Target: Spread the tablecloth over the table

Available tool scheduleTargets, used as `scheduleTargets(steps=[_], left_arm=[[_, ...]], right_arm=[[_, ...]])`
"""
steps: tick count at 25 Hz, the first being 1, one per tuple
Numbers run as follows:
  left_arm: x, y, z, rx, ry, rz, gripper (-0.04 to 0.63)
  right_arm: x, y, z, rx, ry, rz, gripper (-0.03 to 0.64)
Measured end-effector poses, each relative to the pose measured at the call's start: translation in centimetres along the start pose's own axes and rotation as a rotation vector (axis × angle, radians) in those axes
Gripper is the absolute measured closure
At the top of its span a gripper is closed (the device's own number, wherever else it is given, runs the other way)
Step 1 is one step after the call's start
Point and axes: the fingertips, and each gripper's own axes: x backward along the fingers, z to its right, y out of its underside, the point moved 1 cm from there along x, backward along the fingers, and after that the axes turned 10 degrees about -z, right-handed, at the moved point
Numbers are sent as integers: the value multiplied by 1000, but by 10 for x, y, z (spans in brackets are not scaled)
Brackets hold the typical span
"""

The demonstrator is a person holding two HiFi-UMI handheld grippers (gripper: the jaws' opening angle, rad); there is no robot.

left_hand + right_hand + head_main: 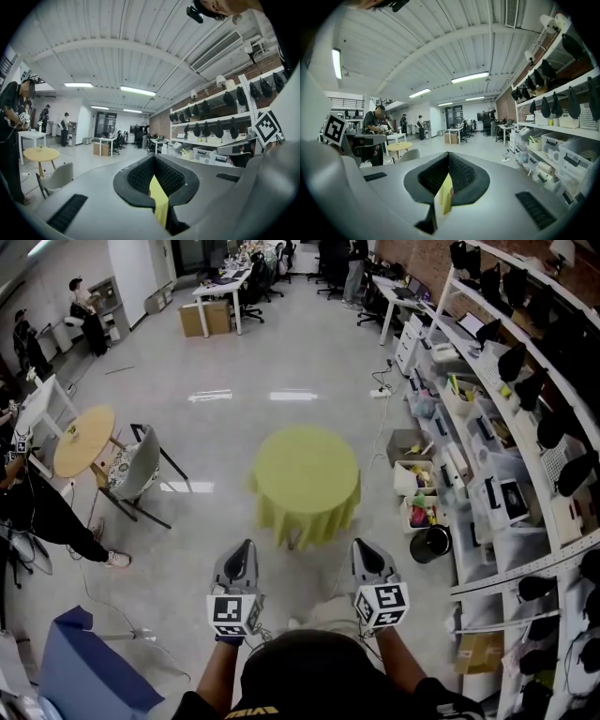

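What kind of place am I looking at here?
Probably an open-plan lab or workshop office. Long shelves crowded with storage bins and gear line one wall, and desks with office chairs stand at the far end.

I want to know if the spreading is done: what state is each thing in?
tablecloth: spread out, top flat, edges hanging down all round.
left tongs: shut, empty, clear of the cloth.
right tongs: shut, empty, clear of the cloth.
grey chair: upright, unoccupied.
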Motion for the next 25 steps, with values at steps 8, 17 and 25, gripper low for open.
scheduleTargets(steps=[8,17,25], left_arm=[[-4,-3,13,-10,24,-7,578],[-2,2,17,-7,31,-18,578],[-4,17,8,-22,29,-47,577]], right_arm=[[5,4,6,-7,6,-11,617],[7,2,8,-3,8,-9,617],[13,8,16,12,27,-32,617]])
